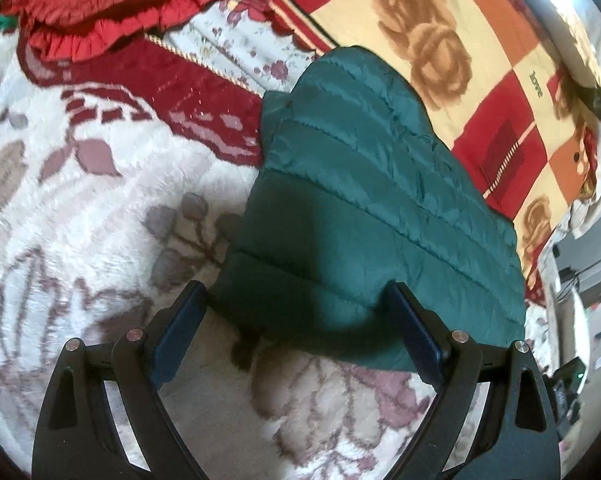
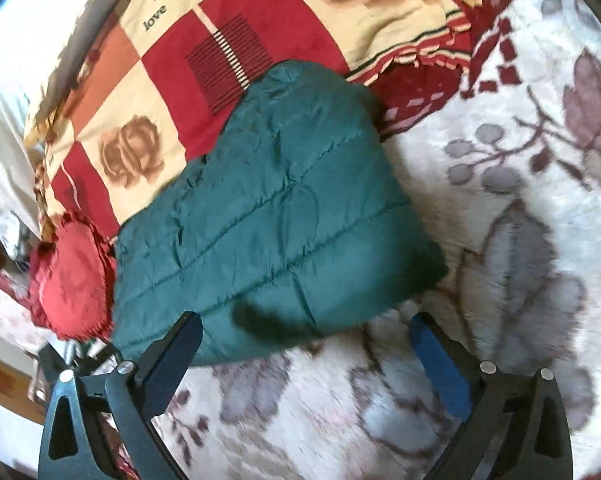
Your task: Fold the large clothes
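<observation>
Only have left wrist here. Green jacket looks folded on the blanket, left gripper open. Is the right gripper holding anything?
Observer: No. The right gripper is open with nothing pinched; the green jacket lies just ahead of it.
Operator: Anything crowding the jacket on that side?
Observer: A round red frilled cushion lies right beside the jacket's left edge in the right wrist view; I can't tell whether they touch.
Operator: Where are its fingers relative to the hem?
Observer: One finger overlaps the near hem; the other is over the white floral blanket, clear of the jacket.
</observation>
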Tool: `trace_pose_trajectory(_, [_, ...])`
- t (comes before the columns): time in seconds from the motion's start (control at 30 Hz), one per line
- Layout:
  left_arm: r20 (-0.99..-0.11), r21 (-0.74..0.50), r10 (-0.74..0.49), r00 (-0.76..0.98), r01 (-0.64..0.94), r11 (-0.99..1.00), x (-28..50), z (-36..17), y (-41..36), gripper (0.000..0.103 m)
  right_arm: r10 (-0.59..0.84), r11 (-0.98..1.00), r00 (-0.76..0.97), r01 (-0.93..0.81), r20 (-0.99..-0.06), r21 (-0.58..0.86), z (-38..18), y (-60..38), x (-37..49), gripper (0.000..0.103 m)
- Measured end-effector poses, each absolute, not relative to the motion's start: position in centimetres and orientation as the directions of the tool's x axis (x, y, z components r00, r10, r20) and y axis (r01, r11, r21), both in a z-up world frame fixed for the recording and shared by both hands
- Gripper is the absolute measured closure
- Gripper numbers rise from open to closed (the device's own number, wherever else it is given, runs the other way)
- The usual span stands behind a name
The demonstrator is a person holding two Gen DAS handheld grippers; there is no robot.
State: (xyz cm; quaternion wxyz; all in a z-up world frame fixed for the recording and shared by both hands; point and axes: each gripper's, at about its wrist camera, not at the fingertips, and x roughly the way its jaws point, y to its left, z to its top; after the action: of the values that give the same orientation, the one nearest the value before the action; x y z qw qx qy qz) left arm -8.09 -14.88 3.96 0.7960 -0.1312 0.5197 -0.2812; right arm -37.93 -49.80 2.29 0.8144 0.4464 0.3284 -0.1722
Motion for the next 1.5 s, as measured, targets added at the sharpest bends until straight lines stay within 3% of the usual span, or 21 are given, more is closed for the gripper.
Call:
trace_pose_trajectory(0.2, [-0.748,-0.527,-0.598,0.288,0.289,0.799,-7.1,3.0,-15.6,0.006,0.003,0.489,0.762,0.564,-0.648,0.665,1.8,-51.0,-36.4,0.0])
trace_pose_trajectory(0.47, [-0.77,-0.501,-0.568,0.291,0.277,0.82,-6.2,2.9,-17.1,0.005,-0.02,0.56,0.727,0.578,-0.687,0.595,2.2,-50.6,-33.6,0.001])
trace_pose_trajectory(0.53, [-0.757,-0.515,-0.584,0.293,0.285,0.809,-6.3,3.1,-16.9,0.021,-0.013,0.571,0.731,0.565,-0.682,0.596,2.4,-50.3,-33.4,0.031])
trace_pose_trajectory(0.57, [-0.752,-0.514,-0.586,0.301,0.289,0.808,-6.5,3.3,-16.8,0.025,0.004,0.575,0.738,0.55,-0.674,0.606,2.5,-50.2,-33.3,0.037])
trace_pose_trajectory(0.6, [-0.748,-0.507,-0.586,0.312,0.3,0.808,-6.7,3.7,-16.6,0.036,0.009,0.583,0.741,0.541,-0.671,0.606,2.8,-49.9,-33.2,0.049])
trace_pose_trajectory(0.63, [-0.742,-0.501,-0.589,0.32,0.319,0.804,-7.0,4.2,-16.4,0.048,-0.001,0.604,0.739,0.538,-0.674,0.589,3.3,-49.6,-33.2,0.056])
trace_pose_trajectory(0.73, [-0.729,-0.5,-0.606,0.318,0.357,0.789,-7.9,5.7,-15.9,0.064,-0.012,0.652,0.739,0.517,-0.674,0.555,4.9,-48.8,-33.4,0.068])
trace_pose_trajectory(1.07, [-0.683,-0.515,-0.669,0.293,0.457,0.726,-15.0,10.5,-9.9,0.068,0.056,0.715,0.758,0.424,-0.65,0.557,9.9,-45.3,-38.8,0.072])
trace_pose_trajectory(1.37, [-0.736,-0.432,-0.605,0.304,0.477,0.765,-20.9,8.5,-5.9,0.068,0.095,0.695,0.732,0.436,-0.675,0.571,8.4,-41.1,-44.1,0.072])
trace_pose_trajectory(1.47, [-0.758,-0.417,-0.576,0.308,0.45,0.79,-20.7,7.0,-5.8,0.064,0.071,0.682,0.702,0.484,-0.709,0.548,6.9,-40.2,-44.4,0.069])
trace_pose_trajectory(1.5, [-0.761,-0.412,-0.567,0.314,0.443,0.797,-20.6,6.6,-5.9,0.058,0.068,0.678,0.688,0.499,-0.722,0.54,6.5,-40.2,-44.3,0.062])
